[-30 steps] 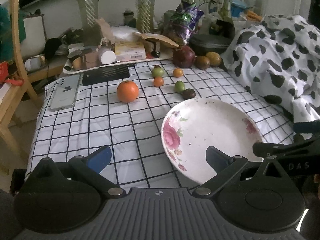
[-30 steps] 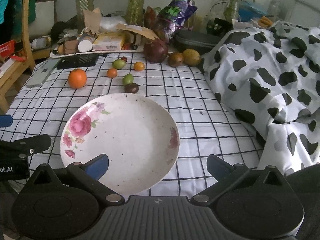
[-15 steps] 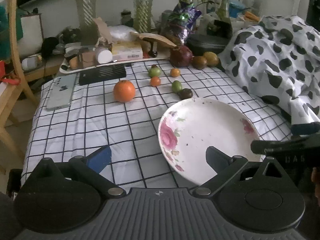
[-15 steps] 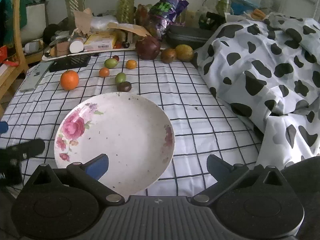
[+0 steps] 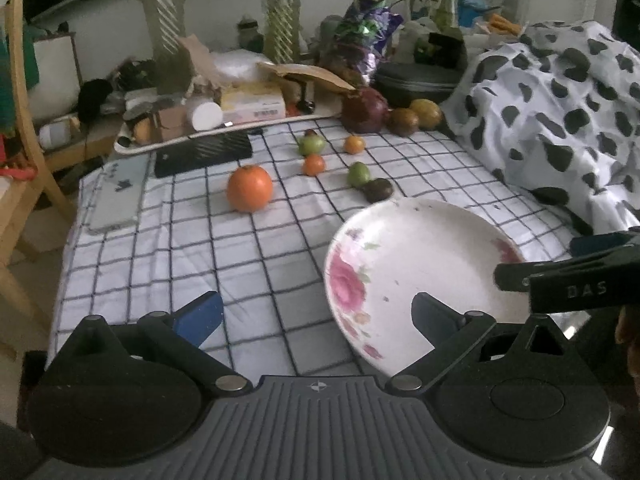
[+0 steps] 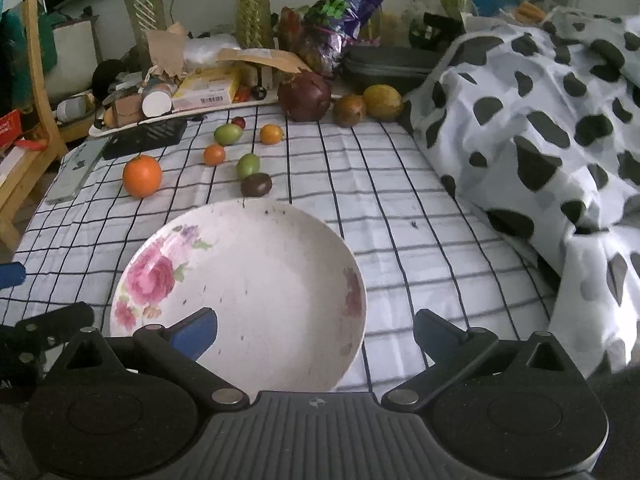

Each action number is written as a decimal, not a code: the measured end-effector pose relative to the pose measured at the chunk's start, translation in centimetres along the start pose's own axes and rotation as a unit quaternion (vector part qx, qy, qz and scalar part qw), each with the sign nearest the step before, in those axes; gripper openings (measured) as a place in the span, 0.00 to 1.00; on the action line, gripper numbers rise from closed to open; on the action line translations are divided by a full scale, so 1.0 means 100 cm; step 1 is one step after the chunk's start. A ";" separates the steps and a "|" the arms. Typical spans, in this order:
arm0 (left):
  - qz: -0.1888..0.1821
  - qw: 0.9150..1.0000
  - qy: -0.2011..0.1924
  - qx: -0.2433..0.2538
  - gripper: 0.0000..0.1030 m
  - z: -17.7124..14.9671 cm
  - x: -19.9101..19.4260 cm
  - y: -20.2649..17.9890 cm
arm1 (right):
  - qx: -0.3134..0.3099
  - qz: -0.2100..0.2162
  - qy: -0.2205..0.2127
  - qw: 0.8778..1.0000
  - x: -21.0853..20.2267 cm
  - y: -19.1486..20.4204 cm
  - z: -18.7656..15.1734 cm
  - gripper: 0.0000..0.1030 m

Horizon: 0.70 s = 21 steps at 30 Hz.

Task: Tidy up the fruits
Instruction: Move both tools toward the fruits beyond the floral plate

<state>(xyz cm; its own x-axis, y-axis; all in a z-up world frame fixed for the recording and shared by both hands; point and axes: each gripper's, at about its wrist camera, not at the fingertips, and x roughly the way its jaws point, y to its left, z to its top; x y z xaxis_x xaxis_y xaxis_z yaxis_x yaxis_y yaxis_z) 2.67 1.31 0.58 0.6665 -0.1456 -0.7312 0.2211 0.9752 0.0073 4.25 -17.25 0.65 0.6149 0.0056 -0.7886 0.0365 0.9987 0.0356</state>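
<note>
A white plate [image 5: 424,240] [image 6: 280,256] with pink roses lies empty on the checked cloth, near me. Beyond it sit a big orange [image 5: 249,188] [image 6: 142,176], a dark plum [image 5: 377,189] [image 6: 256,185], two green fruits [image 5: 358,173] [image 5: 311,144], and two small orange fruits [image 5: 313,165] [image 5: 354,144]. Further back are a large dark red fruit [image 5: 365,110] [image 6: 305,96], a brown fruit [image 6: 349,110] and a yellow one [image 6: 382,102]. My left gripper [image 5: 316,312] is open over the cloth left of the plate. My right gripper [image 6: 316,326] is open above the plate's near rim.
A phone [image 5: 116,194] and a black pad [image 5: 203,155] lie at the cloth's left back. A cluttered tray [image 5: 224,120] with boxes, plant vases and a black case [image 5: 420,80] lines the back. A cow-print blanket [image 6: 540,120] covers the right. A wooden chair [image 5: 20,140] stands left.
Both grippers have shifted slightly, the views drifting a little closer over the plate. Nothing was taken hold of and no fruit has moved.
</note>
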 end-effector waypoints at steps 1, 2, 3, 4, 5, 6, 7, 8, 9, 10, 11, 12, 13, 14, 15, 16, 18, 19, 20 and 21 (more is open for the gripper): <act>0.004 1.000 0.001 0.002 0.99 0.002 0.003 0.002 | -0.001 -0.002 -0.004 1.000 0.002 0.000 0.002 1.00; 0.007 1.000 0.002 0.003 0.99 0.004 0.006 0.004 | -0.003 -0.005 -0.009 1.000 0.005 0.000 0.004 1.00; 0.006 1.000 0.005 0.003 0.99 0.006 0.009 0.006 | -0.007 -0.007 -0.013 1.000 0.008 0.000 0.005 1.00; 0.003 1.000 0.007 0.000 0.99 0.008 0.012 0.008 | -0.015 -0.009 -0.016 1.000 0.011 0.001 0.007 1.00; -0.001 1.000 0.008 -0.005 0.99 0.011 0.014 0.011 | -0.023 -0.013 -0.017 1.000 0.015 0.002 0.009 1.00; -0.004 1.000 0.008 -0.009 0.99 0.013 0.016 0.014 | -0.031 -0.017 -0.019 0.999 0.019 0.004 0.011 1.00; -0.005 1.000 0.007 -0.010 0.99 0.015 0.018 0.017 | -0.041 -0.021 -0.021 0.999 0.022 0.006 0.012 1.00; -0.003 1.000 0.008 -0.009 0.99 0.017 0.020 0.018 | -0.048 -0.024 -0.022 0.998 0.026 0.007 0.013 1.00; 0.000 1.000 0.010 -0.008 0.99 0.018 0.023 0.020 | -0.055 -0.027 -0.019 0.998 0.030 0.008 0.015 1.00; 0.002 1.000 0.012 -0.006 0.99 0.019 0.026 0.022 | -0.059 -0.029 -0.015 0.998 0.034 0.009 0.016 1.00; 0.003 1.000 0.013 -0.005 0.99 0.021 0.028 0.023 | -0.059 -0.030 -0.011 0.998 0.037 0.010 0.017 1.00; 0.004 1.000 0.014 -0.006 0.99 0.022 0.030 0.025 | -0.059 -0.028 -0.006 0.998 0.041 0.010 0.019 1.00; 0.005 1.000 0.014 -0.007 0.99 0.023 0.031 0.027 | -0.057 -0.025 -0.001 0.998 0.044 0.010 0.021 1.00; 0.005 1.000 0.012 -0.007 0.99 0.024 0.032 0.029 | -0.054 -0.020 0.002 0.998 0.046 0.009 0.023 1.00; 0.004 1.000 0.011 -0.007 0.99 0.026 0.033 0.030 | -0.051 -0.015 0.004 0.999 0.048 0.009 0.024 1.00; 0.004 1.000 0.009 -0.006 0.99 0.028 0.034 0.031 | -0.046 -0.007 0.003 0.999 0.049 0.008 0.026 1.00; 0.003 1.000 0.007 -0.003 0.99 0.031 0.036 0.033 | -0.035 0.010 0.000 0.999 0.051 0.006 0.030 1.00; 0.003 1.000 0.008 -0.002 0.99 0.033 0.037 0.035 | -0.030 0.016 0.001 0.999 0.053 0.005 0.032 1.00; 0.002 1.000 0.009 -0.001 0.99 0.034 0.039 0.036 | -0.027 0.019 0.001 0.999 0.054 0.005 0.034 1.00; -0.001 1.000 0.011 -0.002 0.99 0.036 0.041 0.038 | -0.026 0.020 -0.001 0.999 0.056 0.004 0.036 1.00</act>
<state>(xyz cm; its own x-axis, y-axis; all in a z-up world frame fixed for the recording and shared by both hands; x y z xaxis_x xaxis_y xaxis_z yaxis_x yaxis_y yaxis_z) 8.79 3.84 0.09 0.6504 -0.1433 -0.7460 0.2192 0.9757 0.0037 10.51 -16.98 -1.51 0.6163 0.0462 -0.7862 -0.0289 0.9989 0.0360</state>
